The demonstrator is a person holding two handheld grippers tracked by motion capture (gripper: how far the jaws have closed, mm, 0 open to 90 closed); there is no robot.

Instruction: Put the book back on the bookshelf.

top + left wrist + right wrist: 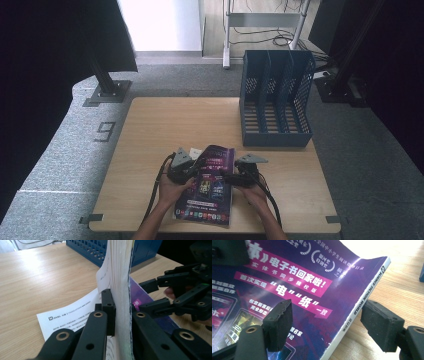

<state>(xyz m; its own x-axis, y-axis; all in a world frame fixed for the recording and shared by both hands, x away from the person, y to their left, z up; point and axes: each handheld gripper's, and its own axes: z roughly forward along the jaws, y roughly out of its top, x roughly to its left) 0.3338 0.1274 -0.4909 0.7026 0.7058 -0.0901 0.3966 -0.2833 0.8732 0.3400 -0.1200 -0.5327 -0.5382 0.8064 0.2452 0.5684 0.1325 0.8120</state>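
Observation:
A purple-covered magazine (207, 187) lies near the table's front edge between my two grippers. My left gripper (192, 170) is shut on the magazine's page edge (120, 270) and holds that side lifted, so the pages stand upright between its jaws (120, 302). A white printed page (72, 312) lies flat on the wood beside it. My right gripper (227, 177) is at the magazine's spine side, and its jaws (327, 322) stand open astride the spine (362, 302), one pad over the cover, the other over the table, neither pressing. From the left gripper view the right gripper (152, 296) is close by.
A blue slotted file rack (275, 100) stands at the back right of the wooden table (170, 125). Bare wood stretches across the left and back of the tabletop. Black stand bases sit on the grey floor beyond the table's far corners.

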